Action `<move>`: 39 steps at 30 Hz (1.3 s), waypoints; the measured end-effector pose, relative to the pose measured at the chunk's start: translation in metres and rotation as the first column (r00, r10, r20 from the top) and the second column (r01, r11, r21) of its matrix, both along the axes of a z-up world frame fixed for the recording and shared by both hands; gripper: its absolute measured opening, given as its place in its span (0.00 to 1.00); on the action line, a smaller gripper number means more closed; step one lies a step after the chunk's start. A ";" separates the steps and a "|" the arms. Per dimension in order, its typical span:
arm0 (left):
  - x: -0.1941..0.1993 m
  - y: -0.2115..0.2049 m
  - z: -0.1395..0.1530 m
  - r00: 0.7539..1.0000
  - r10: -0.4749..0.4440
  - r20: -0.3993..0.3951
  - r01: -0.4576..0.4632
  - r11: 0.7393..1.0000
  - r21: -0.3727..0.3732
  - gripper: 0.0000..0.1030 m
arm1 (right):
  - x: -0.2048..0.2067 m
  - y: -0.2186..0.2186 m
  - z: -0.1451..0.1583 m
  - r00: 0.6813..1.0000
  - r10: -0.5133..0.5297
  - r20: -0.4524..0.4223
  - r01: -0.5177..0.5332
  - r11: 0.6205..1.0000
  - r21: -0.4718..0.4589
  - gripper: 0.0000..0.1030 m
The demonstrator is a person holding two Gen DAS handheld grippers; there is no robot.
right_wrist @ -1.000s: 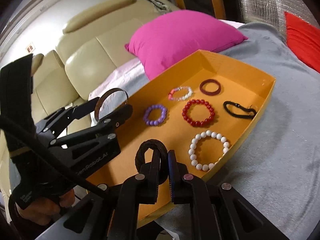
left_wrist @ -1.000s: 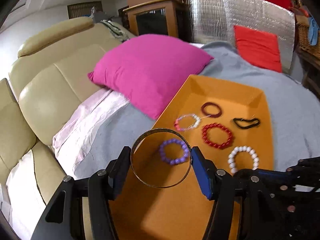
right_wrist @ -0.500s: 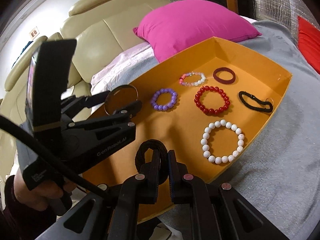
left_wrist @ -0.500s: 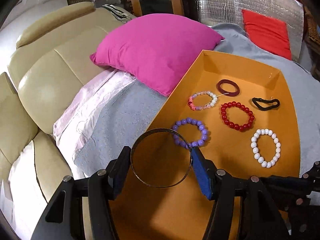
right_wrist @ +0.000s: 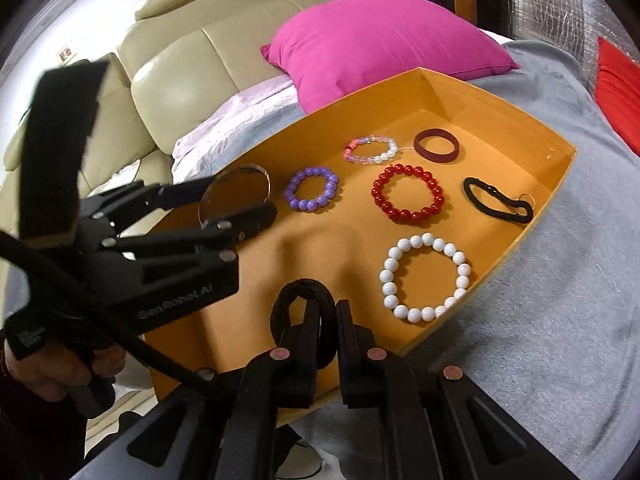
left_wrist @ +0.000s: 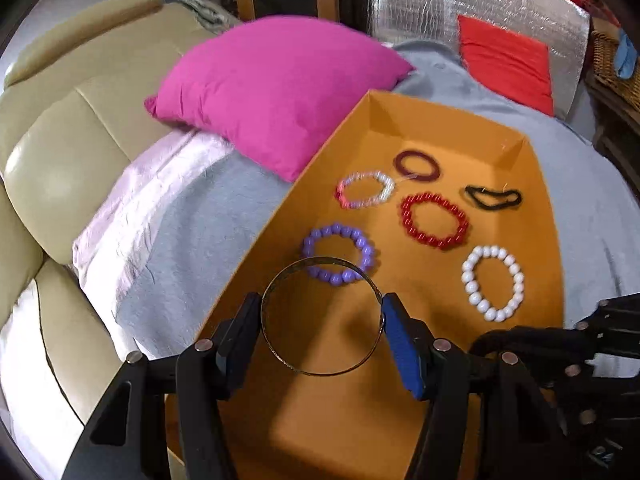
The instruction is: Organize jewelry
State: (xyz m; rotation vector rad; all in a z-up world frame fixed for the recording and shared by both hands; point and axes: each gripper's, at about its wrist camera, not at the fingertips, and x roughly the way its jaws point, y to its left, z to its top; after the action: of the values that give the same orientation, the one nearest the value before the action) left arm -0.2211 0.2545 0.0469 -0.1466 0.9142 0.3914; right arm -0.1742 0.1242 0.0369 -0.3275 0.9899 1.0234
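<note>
My left gripper (left_wrist: 322,318) is shut on a thin metal bangle (left_wrist: 280,354) and holds it above the near left part of the orange tray (left_wrist: 440,120). It also shows in the right wrist view (right_wrist: 240,200). My right gripper (right_wrist: 329,316) is shut on a black fabric hair band (right_wrist: 298,286) above the tray's near edge. In the tray lie a purple bead bracelet (left_wrist: 338,254), a pink-white bracelet (left_wrist: 364,189), a maroon ring band (left_wrist: 416,165), a red bead bracelet (left_wrist: 434,220), a black hair tie (left_wrist: 494,198) and a white bead bracelet (left_wrist: 493,283).
The tray rests on a grey blanket (left_wrist: 192,232). A magenta pillow (left_wrist: 276,80) lies just beyond its left wall. A cream leather sofa (left_wrist: 60,128) is at the left, a red cushion (left_wrist: 504,60) and silver foil panel at the back.
Both grippers have moved forward over the tray, each still holding its item. The bracelets in the tray have not moved.
</note>
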 end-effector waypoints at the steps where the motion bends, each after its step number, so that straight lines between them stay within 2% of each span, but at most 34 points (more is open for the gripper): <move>1: 0.001 0.002 -0.005 1.000 0.004 -0.012 -0.004 1.000 -0.009 0.60 | 0.001 0.000 -0.001 1.000 -0.001 -0.006 0.001 1.000 -0.001 0.09; 4: 0.005 0.007 -0.017 0.998 0.017 -0.054 -0.018 1.000 -0.020 0.60 | -0.001 0.002 -0.002 1.000 0.009 0.003 -0.009 1.000 -0.010 0.09; 8: 0.005 0.013 -0.028 0.997 0.026 -0.078 -0.032 0.997 -0.071 0.61 | -0.003 0.006 -0.005 1.000 0.023 -0.001 -0.023 1.000 -0.020 0.09; 18: 0.014 0.014 -0.030 0.988 0.002 -0.153 -0.019 0.994 -0.112 0.61 | -0.002 0.007 -0.006 0.998 0.038 -0.043 -0.040 0.999 -0.032 0.15; 20: 0.012 0.015 -0.028 0.988 -0.005 -0.156 -0.015 0.992 -0.122 0.61 | -0.003 0.007 -0.005 0.997 0.047 -0.054 -0.049 0.998 -0.030 0.20; 27: -0.004 0.012 -0.007 0.993 0.001 -0.122 -0.017 0.991 -0.132 0.61 | 0.009 -0.004 0.005 0.998 -0.001 -0.064 0.002 1.000 0.019 0.20; 30: -0.018 0.007 0.012 0.997 0.008 -0.079 -0.017 0.995 -0.103 0.61 | 0.017 -0.015 0.017 0.998 -0.046 -0.050 0.049 0.997 0.051 0.20; 34: -0.044 -0.003 0.046 1.000 0.018 0.004 -0.018 1.000 0.009 0.62 | 0.020 -0.028 0.031 0.994 -0.101 -0.028 0.103 0.992 0.078 0.21; 35: -0.050 -0.006 0.054 1.000 0.019 0.023 -0.020 0.999 0.038 0.63 | 0.017 -0.031 0.037 0.993 -0.119 -0.011 0.119 0.989 0.086 0.25; 37: -0.067 -0.013 0.075 0.997 0.031 0.067 -0.039 0.992 0.120 0.75 | 0.007 -0.035 0.050 0.992 -0.127 0.029 0.123 0.987 0.106 0.29; 39: -0.075 -0.012 0.086 0.995 0.046 0.091 -0.061 0.983 0.174 0.78 | -0.007 -0.036 0.065 0.991 -0.117 0.058 0.109 0.986 0.128 0.38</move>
State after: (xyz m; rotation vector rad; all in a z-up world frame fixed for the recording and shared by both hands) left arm -0.2958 0.2422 0.1326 -0.0256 0.7872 0.5105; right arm -0.1814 0.0879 0.1023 -0.1985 0.8715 0.9601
